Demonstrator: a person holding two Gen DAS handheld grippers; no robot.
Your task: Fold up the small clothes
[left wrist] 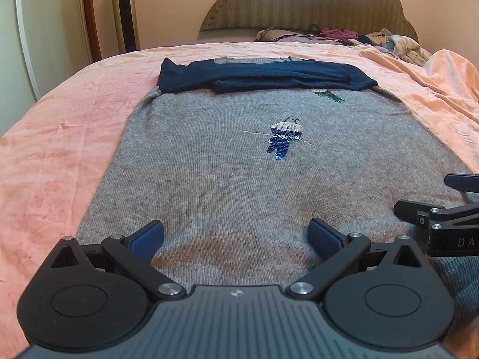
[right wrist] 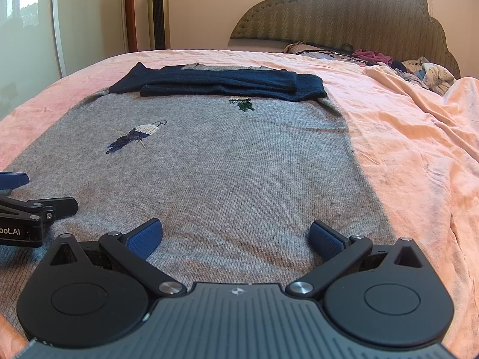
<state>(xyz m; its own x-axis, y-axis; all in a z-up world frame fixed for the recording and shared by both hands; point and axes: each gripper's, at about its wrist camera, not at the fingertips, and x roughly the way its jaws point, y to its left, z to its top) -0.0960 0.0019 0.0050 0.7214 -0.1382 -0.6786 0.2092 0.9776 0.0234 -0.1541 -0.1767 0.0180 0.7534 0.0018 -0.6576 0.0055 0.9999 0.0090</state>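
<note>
Jaws spread wide on both tools, nothing between the pads. Left gripper (left wrist: 236,236) and right gripper (right wrist: 236,236) sit side by side low over the near hem of a grey knit sweater (left wrist: 227,173), left toward the hem's left half, right toward its right half. Cannot tell whether the blue pads (right wrist: 143,240) touch the knit or hover just above it.

Sweater lies flat, front up, on a bed with a peach sheet (left wrist: 60,137). Both navy sleeves (right wrist: 218,85) are already folded across the chest at the far end, one stacked on the other. Sequin bird motif (left wrist: 283,139) sits mid-body; a small green motif (right wrist: 244,103) just below the sleeves.

Judgement: next step is likely to pinch the hem at two points and carry it up toward the sleeves.

Risks:
- Jaws closing on the top layer only, so front and back separate during the lift.
- Pads catching the sheet along with the knit, dragging the bedding.
- Uneven lift between the two grippers, skewing the fold line.
- Hem brushing the stacked sleeves and pushing them out of place.

Loose laundry pile (right wrist: 419,71) by the headboard (right wrist: 344,15), well apart.
</note>
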